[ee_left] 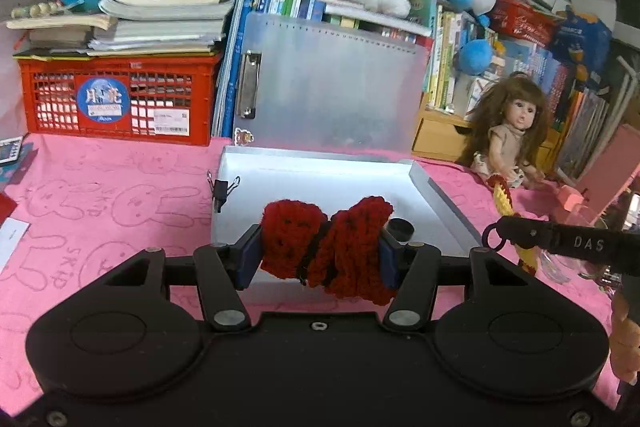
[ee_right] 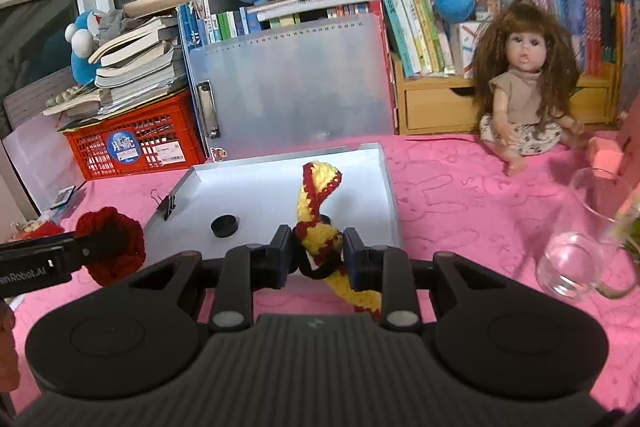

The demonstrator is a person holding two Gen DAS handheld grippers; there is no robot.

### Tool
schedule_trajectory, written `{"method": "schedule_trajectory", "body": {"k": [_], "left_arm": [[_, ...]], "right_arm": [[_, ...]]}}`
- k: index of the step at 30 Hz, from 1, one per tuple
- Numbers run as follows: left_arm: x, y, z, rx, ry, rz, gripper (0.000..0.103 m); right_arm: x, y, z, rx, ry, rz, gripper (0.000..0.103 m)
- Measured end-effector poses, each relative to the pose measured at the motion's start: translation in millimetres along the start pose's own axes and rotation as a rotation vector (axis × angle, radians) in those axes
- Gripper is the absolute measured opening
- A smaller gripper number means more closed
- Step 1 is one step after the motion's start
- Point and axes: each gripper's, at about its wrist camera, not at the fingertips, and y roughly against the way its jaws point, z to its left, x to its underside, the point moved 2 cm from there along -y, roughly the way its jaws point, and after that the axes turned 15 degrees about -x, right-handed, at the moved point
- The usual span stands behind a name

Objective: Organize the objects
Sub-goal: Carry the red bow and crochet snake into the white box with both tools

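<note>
My left gripper [ee_left: 320, 253] is shut on a red crocheted piece [ee_left: 326, 247] and holds it above the near edge of a white open box [ee_left: 280, 175]. The same red piece [ee_right: 114, 245] shows at the left of the right wrist view. My right gripper [ee_right: 317, 253] is shut on a yellow and red crocheted strip [ee_right: 316, 215], which curls up over the white box [ee_right: 384, 187]. A tail of that strip [ee_left: 505, 197] shows behind the right gripper's finger in the left wrist view. A black round cap [ee_right: 224, 225] lies on the box floor.
A binder clip [ee_left: 222, 189] grips the box's left wall. A doll [ee_right: 524, 87] sits on the pink cloth [ee_right: 460, 195] at the right, a glass mug [ee_right: 580, 239] nearer. Behind stand a translucent folder [ee_right: 292, 87], a red crate [ee_left: 120, 99] under stacked books, and plush toys.
</note>
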Motion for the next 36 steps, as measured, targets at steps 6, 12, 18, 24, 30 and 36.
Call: {"method": "schedule_trajectory", "body": {"k": [6,12,18,24,30,36], "left_arm": [[-16.7,-44.1,-3.3,0.005,0.054,0.109,0.055],[-19.4,-82.9,-2.8,-0.037,0.066,0.156,0.055],[-10.8,-109.1,-5.6,-0.082,0.036,0.188,0.055],[-2.7,-123.3,-9.0,-0.103,0.020,0.205,0.055],[0.4,-128.8,-14.0,-0.114,-0.008,0.194,0.055],[1.9,-130.1,-18.1,-0.120,-0.037,0.175,0.056]], "right_arm": [[-22.0,-23.9,-17.2,-0.038,-0.087,0.010,0.032],[-27.1,-54.0,-21.6,-0.013,-0.084,0.052,0.032],[-22.9,-79.8,-24.0,0.006,-0.081,0.091,0.032],[-15.4,-99.3,-28.5,0.020,-0.091,0.124,0.032],[-7.2,-112.7,-34.5,0.027,-0.113,0.152,0.032],[1.4,-121.8,-36.4,0.031,-0.114,0.179,0.032]]}}
